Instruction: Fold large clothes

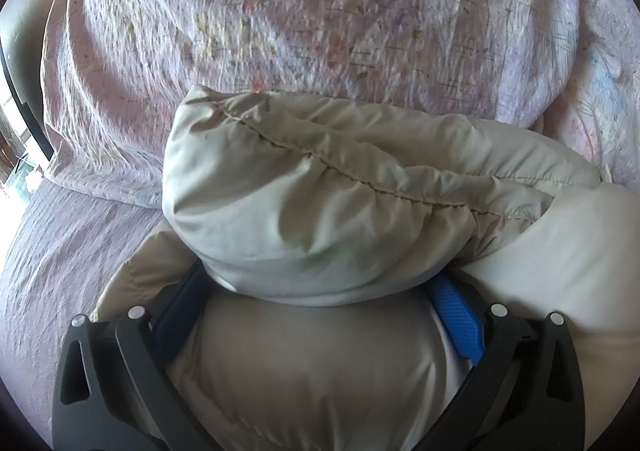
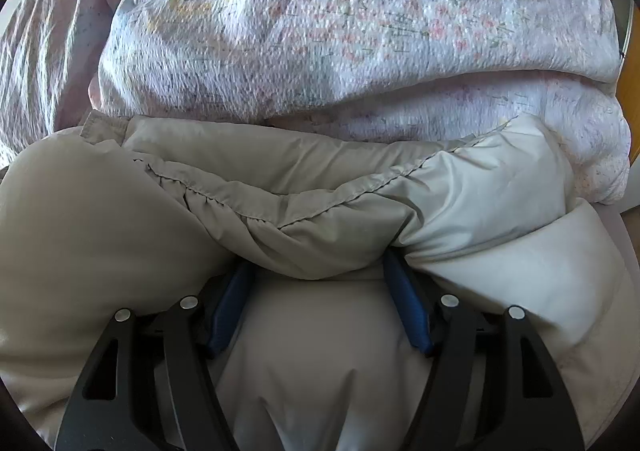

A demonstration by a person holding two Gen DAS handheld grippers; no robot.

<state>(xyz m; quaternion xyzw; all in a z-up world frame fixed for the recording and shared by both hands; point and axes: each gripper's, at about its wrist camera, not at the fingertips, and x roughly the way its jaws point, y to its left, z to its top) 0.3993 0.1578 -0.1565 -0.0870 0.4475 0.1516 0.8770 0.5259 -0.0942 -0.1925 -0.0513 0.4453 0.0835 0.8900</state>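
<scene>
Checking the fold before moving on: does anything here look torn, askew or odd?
No damage shows. The beige puffer jacket bulges between both grippers, left gripper and right gripper, crowding the floral duvet.

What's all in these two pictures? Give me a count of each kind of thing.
Beige puffer jacket: 1
Floral quilt: 1
Lilac bedsheet: 1
Handheld grippers: 2, the left gripper and the right gripper, each with jacket fabric bunched between its blue fingers
Total: 5

Bed w/ mauve sheet (image 1: 60,243) lower left; floral quilt (image 1: 320,11) bunched across top, beige puffer jacket (image 1: 320,191) centre frame.
</scene>
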